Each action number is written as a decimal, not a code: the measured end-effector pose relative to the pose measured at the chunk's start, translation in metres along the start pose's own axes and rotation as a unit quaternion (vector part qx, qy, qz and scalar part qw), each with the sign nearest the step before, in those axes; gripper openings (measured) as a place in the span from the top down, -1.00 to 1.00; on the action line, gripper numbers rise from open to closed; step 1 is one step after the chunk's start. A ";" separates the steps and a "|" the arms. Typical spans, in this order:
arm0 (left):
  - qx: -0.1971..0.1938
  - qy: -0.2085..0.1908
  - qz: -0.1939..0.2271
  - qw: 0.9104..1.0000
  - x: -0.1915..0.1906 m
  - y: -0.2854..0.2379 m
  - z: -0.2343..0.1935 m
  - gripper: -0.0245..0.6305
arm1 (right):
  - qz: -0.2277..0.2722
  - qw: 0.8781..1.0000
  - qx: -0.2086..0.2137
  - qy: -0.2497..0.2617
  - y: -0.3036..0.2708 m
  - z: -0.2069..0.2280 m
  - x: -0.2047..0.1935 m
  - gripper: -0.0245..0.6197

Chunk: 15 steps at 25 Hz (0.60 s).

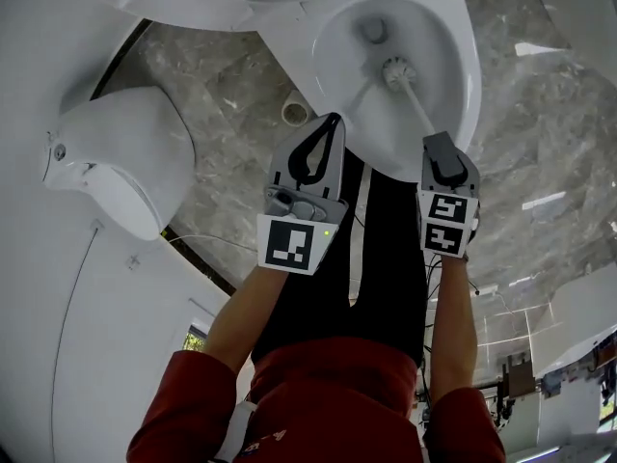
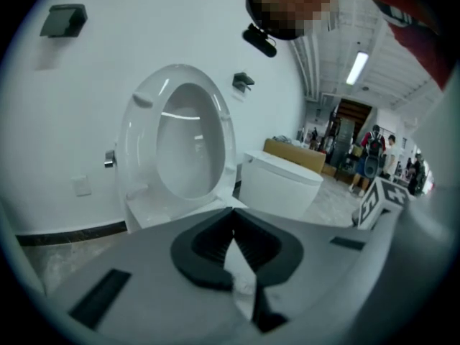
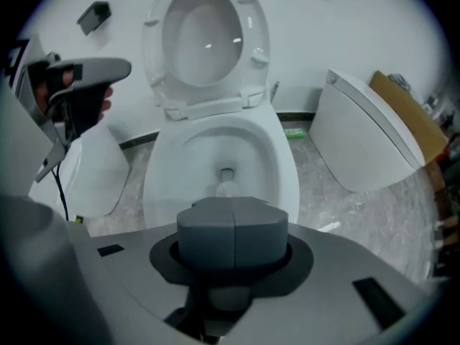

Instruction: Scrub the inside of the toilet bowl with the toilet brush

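Note:
The white toilet bowl (image 1: 469, 85) lies at the top of the head view, its lid (image 3: 205, 34) raised against the wall. The toilet brush (image 1: 397, 69), with a white head and a dark handle, reaches down into the bowl. My right gripper (image 1: 446, 159) is shut on the top of that handle, above the bowl's front rim (image 3: 286, 178). Its jaws hide most of the brush in the right gripper view. My left gripper (image 1: 331, 123) hangs shut and empty just left of the bowl, and its tips meet (image 2: 231, 213) in the left gripper view.
A closed white toilet (image 1: 116, 157) stands to the left, another (image 3: 366, 139) to the right. A round floor drain (image 1: 295, 114) sits in the grey marble floor (image 1: 222, 75) beside the bowl. A small green object (image 3: 295, 131) lies at the wall. People stand far back (image 2: 374, 153).

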<state>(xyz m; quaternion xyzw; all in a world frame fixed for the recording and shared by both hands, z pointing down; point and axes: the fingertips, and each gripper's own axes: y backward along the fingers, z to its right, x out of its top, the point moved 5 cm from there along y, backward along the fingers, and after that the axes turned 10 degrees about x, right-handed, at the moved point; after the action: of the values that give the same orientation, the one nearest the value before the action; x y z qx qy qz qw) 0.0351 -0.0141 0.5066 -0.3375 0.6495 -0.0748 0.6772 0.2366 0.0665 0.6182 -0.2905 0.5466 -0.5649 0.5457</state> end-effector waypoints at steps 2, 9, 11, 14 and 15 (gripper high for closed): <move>-0.006 0.001 -0.005 1.000 -0.005 -0.002 -0.001 0.93 | 0.005 1.000 -0.006 -0.028 0.004 0.009 0.000 0.46; -0.013 -0.008 0.018 1.000 0.009 -0.005 -0.009 0.93 | 0.074 0.996 -0.047 -0.035 0.012 0.033 0.059 0.47; -0.011 -0.005 0.025 1.000 0.014 -0.007 -0.013 0.93 | 0.092 0.995 -0.036 -0.032 0.003 0.028 0.084 0.47; -0.004 0.000 0.031 1.000 0.017 -0.009 -0.021 0.93 | 0.119 0.993 -0.008 -0.011 -0.017 0.003 0.113 0.47; -0.001 0.001 0.032 0.999 0.017 -0.008 -0.023 0.93 | 0.124 0.992 0.006 -0.001 -0.023 -0.008 0.120 0.47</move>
<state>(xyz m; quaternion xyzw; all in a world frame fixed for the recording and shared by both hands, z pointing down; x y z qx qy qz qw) 0.0194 -0.0380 0.4984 -0.3175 0.6605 -0.0524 0.6784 0.1937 -0.0474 0.6060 -0.2183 0.5744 -0.4957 0.6138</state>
